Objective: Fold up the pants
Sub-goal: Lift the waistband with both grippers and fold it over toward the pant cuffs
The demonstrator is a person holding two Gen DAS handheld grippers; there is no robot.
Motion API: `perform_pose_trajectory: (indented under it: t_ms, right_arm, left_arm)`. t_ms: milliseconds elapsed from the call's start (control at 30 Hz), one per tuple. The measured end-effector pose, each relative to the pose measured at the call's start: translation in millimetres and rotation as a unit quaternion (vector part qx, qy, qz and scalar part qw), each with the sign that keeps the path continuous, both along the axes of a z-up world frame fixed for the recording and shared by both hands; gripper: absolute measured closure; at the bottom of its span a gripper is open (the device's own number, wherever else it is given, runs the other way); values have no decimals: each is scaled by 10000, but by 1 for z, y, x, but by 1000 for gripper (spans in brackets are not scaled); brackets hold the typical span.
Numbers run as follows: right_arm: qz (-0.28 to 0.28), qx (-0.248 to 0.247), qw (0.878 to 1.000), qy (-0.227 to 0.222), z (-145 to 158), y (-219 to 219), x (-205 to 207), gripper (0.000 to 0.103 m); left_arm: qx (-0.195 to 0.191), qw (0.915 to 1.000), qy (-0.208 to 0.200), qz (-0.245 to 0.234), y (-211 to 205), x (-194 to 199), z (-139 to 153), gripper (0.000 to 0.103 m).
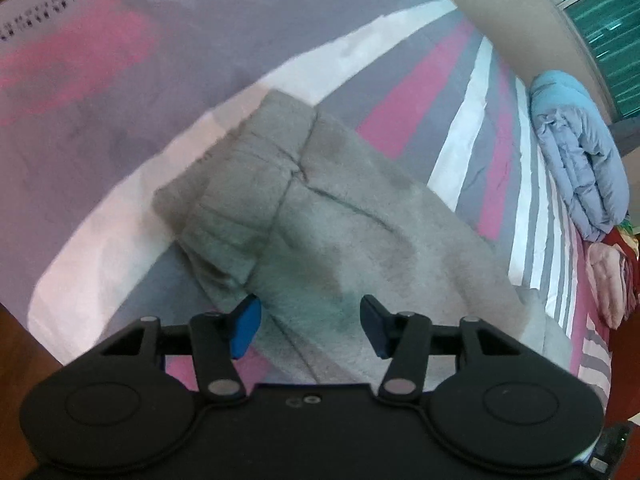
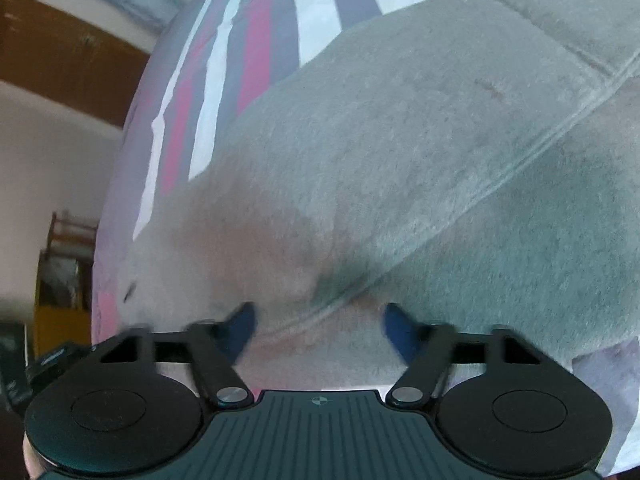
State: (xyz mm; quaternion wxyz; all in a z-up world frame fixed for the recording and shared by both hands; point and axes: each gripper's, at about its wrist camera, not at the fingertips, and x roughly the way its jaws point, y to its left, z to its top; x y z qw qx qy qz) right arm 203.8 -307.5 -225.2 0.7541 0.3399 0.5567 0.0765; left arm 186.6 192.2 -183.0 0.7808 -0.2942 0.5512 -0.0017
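Underneath everything lies the wide bedsheet striped in pink, grey and white (image 1: 460,92), which gives open room beyond the garment on its far side; in the left wrist view one side is crowded by a rolled pale-blue quilt (image 1: 580,152) with pink folded cloth below it, and the bed's edge drops to brown floor at the near corner. On this sheet rest the thick grey fleece pants (image 1: 320,208), lying flat with the ribbed waistband at the far end and a long stitched seam (image 2: 520,168) crossing the cloth. They look soft, limp and fairly light, with a nap that should grip well; I would take them at the seam ridge or the outer hem, where layers bunch. The left gripper (image 1: 310,330) hovers with jaws spread above the fleece, pinching nothing. The right gripper (image 2: 320,330) is likewise spread, straddling the seam ridge, with no cloth caught.
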Motion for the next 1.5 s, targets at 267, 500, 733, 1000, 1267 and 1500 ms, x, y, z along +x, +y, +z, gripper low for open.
perform_pose_trajectory:
  t_ms: [267,500,733,1000,1267,1500]
  right_arm:
    - [-251,0,9988,412,-20,11,16,96]
    - [-11,-399,9986,-344,1,27,3,99]
    - [650,-260,9886,-1331,63,60,-35,103]
    - [370,7,9993,-38,0,53,-28,102]
    - [-603,287,9972,343,-13,16,-6,1]
    - [-563,-102,9980,283,-19,30,3,83]
  left_arm:
    - [8,9997,-33,241,6,4,-18,91]
    - [192,9987,-469,-1,12,6,9,95]
    - [336,9974,-557,-304,24,10,20,95]
    - [351,9986,-312,-221,26,-1,-12,95]
    - [351,9982,-390,-289,27,-3,-9,95]
    - [403,9981,-347,-316,22,0,-12,95]
